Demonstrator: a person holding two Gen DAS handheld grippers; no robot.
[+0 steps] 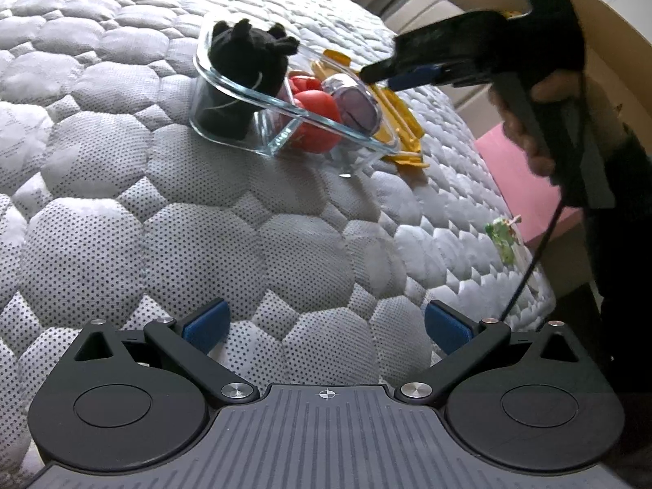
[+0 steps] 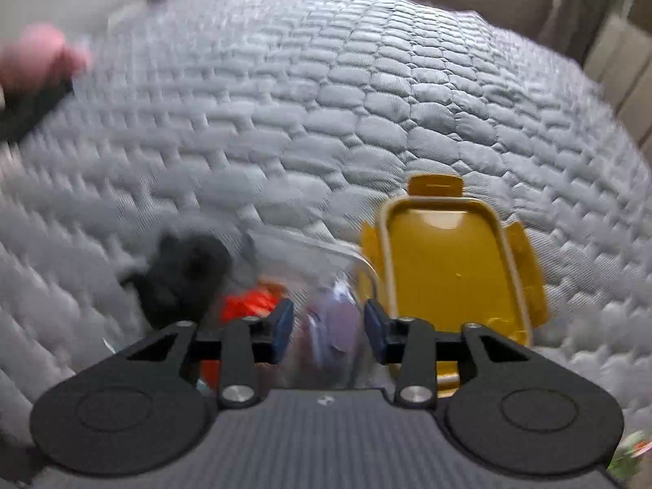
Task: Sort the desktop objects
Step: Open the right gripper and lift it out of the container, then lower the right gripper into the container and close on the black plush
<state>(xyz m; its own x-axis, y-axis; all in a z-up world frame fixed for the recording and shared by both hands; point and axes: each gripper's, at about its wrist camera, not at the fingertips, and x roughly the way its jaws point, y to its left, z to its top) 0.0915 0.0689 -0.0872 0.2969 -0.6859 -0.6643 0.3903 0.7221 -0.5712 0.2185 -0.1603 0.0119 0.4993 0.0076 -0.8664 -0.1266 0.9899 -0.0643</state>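
Observation:
A clear glass container (image 1: 228, 93) lies on the quilted mattress. In it are a black plush toy (image 1: 244, 61), red tomatoes (image 1: 318, 108) and a purple translucent object (image 1: 354, 100). Its yellow lid (image 1: 401, 122) lies just behind it, inner side up (image 2: 452, 261). My right gripper (image 1: 383, 75) hovers above the container's right end. Its jaws stand partly apart (image 2: 328, 326) with nothing pressed between them; the purple object (image 2: 334, 326) shows blurred below the gap. My left gripper (image 1: 326, 322) is open and empty over bare mattress, well in front of the container.
A small green toy (image 1: 503, 240) lies near the mattress's right edge, beside a pink box (image 1: 525, 171) on the floor. A person's hand (image 1: 529, 130) holds the right gripper. The other hand (image 2: 36, 61) shows blurred at the upper left of the right wrist view.

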